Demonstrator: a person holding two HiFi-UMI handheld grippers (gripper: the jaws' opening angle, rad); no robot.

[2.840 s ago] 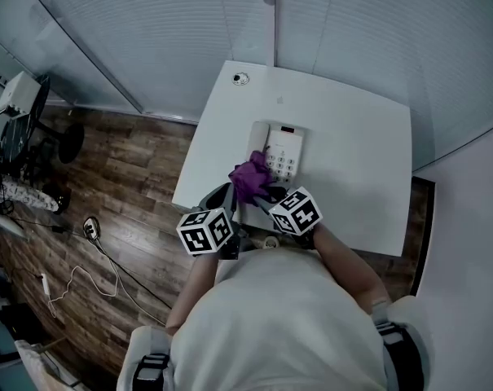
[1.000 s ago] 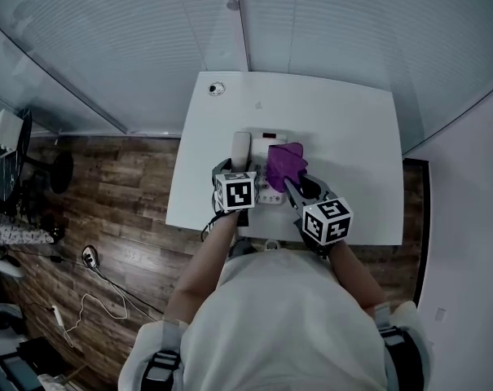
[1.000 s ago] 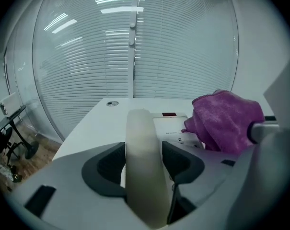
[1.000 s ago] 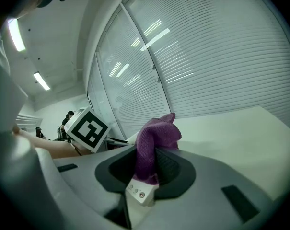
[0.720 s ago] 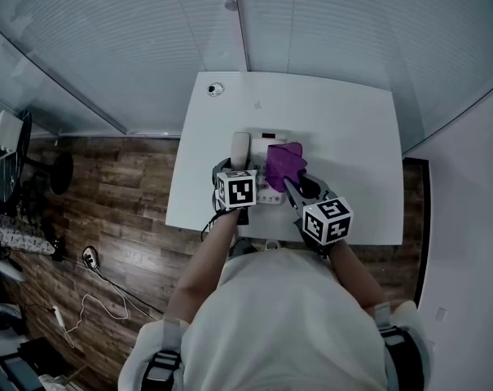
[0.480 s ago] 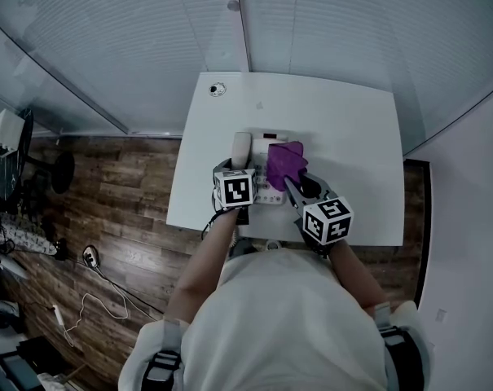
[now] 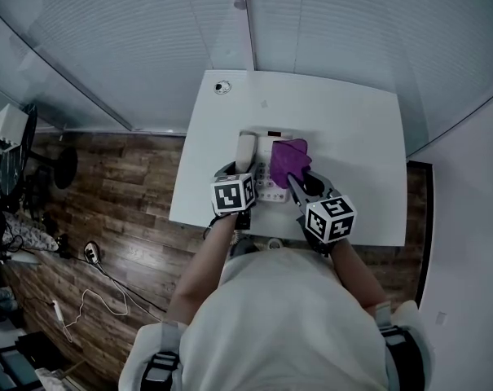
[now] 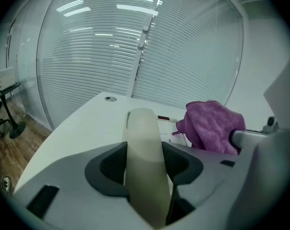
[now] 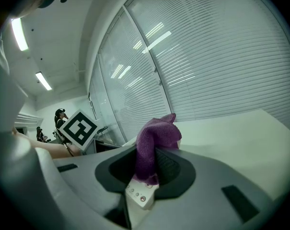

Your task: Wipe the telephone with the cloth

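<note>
Two grippers: both of yours are down at the near edge of the white table (image 7: 356, 129), working on the telephone (image 7: 268, 191).
Left gripper (image 7: 236, 173): its jaws sit snug on either side of the cream handset (image 7: 245, 147), pads pressed to its flanks. You've got a grip on the near end.
Handset: it lies along the left side of the telephone, running from near to far.
Right gripper (image 7: 298, 182): it's clamped on the purple cloth (image 7: 292, 160), and the bunch stands up out of the jaws.
Cloth: it rests on the right part of the telephone, just beside the handset.
Telephone: it sits around the middle of the table, toward the near edge. A few small buttons show under your right jaws.
Round fitting (image 7: 222, 87): it's at the far left corner of the table, well apart from the action.
Surroundings: there's a wood floor (image 7: 107, 177) to the left and slatted blinds (image 7: 336, 23) beyond the far edge.
</note>
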